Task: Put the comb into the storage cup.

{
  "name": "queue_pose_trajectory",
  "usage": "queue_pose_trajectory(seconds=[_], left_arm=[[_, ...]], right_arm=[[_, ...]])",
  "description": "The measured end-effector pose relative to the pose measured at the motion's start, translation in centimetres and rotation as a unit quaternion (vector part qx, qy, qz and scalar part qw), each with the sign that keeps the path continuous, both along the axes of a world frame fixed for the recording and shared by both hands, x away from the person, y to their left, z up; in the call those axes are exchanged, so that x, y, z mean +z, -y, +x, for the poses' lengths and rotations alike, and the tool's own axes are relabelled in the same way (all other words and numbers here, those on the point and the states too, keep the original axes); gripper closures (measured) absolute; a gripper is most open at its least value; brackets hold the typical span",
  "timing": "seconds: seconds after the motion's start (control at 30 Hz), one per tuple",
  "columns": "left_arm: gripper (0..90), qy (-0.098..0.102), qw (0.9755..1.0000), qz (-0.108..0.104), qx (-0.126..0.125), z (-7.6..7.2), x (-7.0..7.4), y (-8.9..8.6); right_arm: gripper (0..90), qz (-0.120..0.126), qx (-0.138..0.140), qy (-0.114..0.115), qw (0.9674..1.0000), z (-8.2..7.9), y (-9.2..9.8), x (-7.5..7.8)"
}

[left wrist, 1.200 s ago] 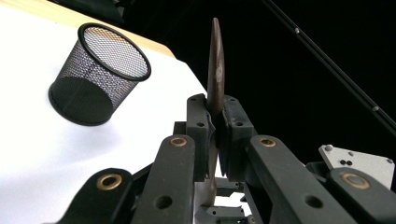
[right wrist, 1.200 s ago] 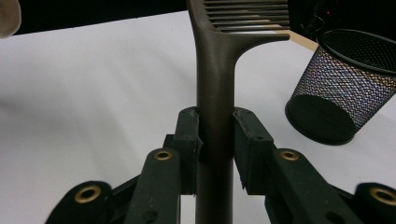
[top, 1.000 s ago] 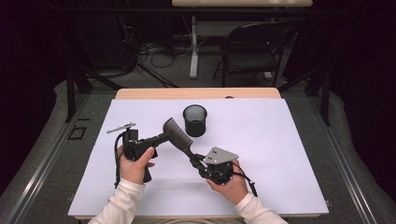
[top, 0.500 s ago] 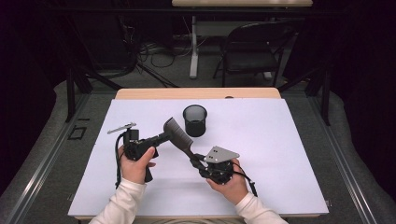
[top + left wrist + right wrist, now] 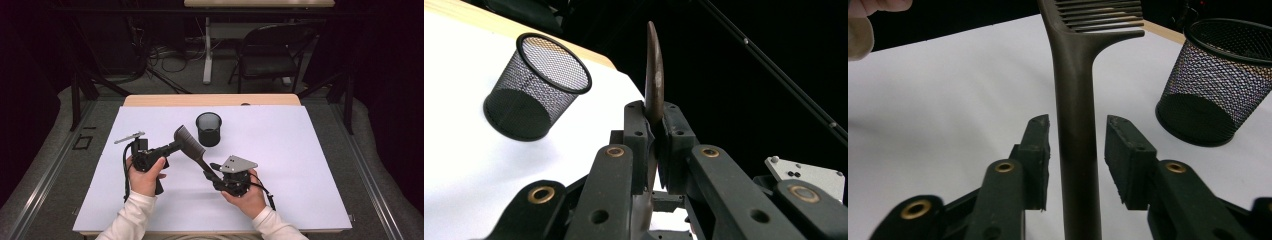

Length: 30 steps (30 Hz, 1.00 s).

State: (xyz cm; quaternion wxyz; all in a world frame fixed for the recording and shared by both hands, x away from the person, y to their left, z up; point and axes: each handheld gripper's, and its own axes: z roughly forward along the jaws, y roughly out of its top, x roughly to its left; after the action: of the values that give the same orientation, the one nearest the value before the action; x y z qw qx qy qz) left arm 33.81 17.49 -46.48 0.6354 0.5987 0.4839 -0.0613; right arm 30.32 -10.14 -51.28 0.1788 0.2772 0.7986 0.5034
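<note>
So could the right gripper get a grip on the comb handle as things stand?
Probably yes: the comb handle already lies between the right gripper's fingers, which have just been opening and stand apart from it, with nothing between. The left gripper clamps its other end.

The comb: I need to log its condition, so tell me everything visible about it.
The comb is dark brown, plastic-looking, with a long straight handle and a row of wide teeth at one end. It is held off the white table, slanting. The left gripper clamps its toothed end; the handle runs between the right gripper's jaws, which have just been opening, pads apart from it.
</note>
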Motion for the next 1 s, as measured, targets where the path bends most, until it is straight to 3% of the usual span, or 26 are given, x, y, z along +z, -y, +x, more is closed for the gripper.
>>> queue_pose_trajectory(seconds=[0.43,0.6,1.0], left_arm=[[84.2,0.01,0.9996,-0.007,0.026,0.1,-0.3,-0.8],[84.2,0.014,0.9993,-0.004,0.033,0.1,-0.3,-1.1],[84.2,0.025,0.9987,0.0,0.045,0.0,-0.2,-1.6]], right_arm=[[45.4,0.009,-0.006,-0.012,0.9999,0.3,0.0,0.0],[41.3,0.01,-0.011,-0.004,0.9999,0.5,0.1,0.1],[39.3,0.009,-0.026,-0.004,0.9996,0.9,0.6,0.3]])
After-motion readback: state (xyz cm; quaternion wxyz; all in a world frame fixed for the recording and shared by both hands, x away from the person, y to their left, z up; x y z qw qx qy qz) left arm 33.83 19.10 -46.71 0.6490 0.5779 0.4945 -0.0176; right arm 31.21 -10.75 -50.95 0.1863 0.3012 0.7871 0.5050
